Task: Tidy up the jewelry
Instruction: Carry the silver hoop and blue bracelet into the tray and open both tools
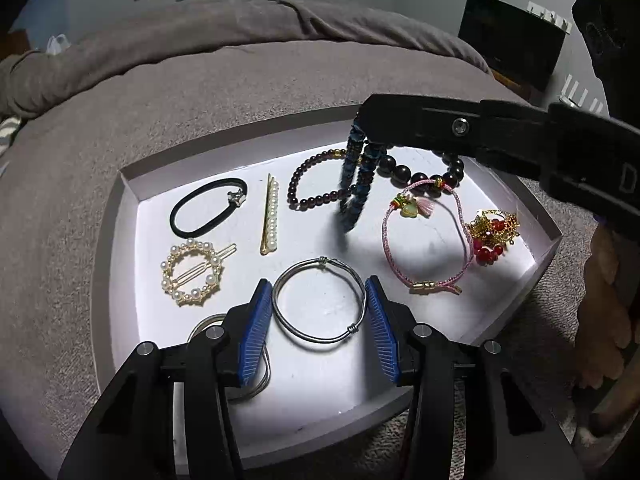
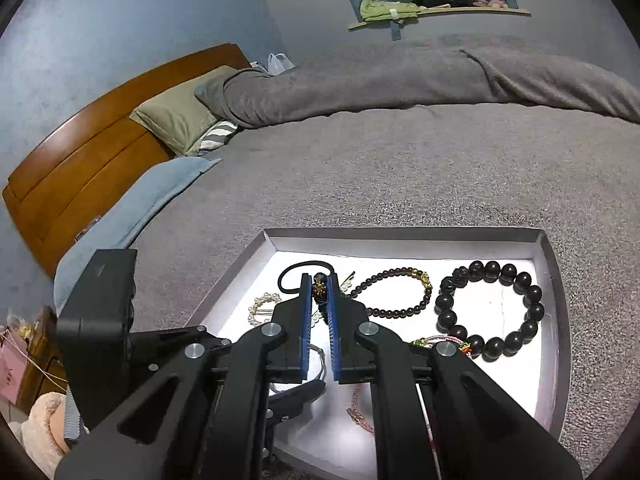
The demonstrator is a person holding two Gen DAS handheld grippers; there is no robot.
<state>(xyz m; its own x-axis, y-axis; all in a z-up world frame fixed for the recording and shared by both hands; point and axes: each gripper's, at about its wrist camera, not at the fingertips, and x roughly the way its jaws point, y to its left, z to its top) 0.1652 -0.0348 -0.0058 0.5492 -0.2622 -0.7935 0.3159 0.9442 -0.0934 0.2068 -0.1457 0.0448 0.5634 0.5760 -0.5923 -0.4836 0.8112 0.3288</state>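
**Blue bracelet held over the tray; silver bangle between the other jaws**

The right gripper (image 2: 318,294) has its jaws clamped on a dark blue beaded bracelet (image 1: 356,178), which hangs from its tip in the upper middle of the left wrist view, its lower end at or just above the tray floor. The left gripper (image 1: 319,312) has its jaws apart, one blue pad on each side of a silver wire bangle (image 1: 319,306) lying flat at the lower middle of the frame; whether the pads touch it I cannot tell.

Around them, in a shallow white tray (image 1: 128,208): a black hair tie (image 1: 208,206) and a pearl hairpin (image 1: 270,220) upper left, a round pearl hair clip (image 1: 191,270) to the left of the bangle, a dark red bead bracelet (image 1: 310,184) behind the hanging bracelet, a large black bead bracelet (image 2: 490,310) to the upper right, a pink cord bracelet (image 1: 424,240) right of centre, and a gold and red piece (image 1: 492,232) at the far right. A second wire ring (image 1: 208,324) shows behind the left jaw.

The tray rests on a bed with a grey blanket (image 2: 400,168).
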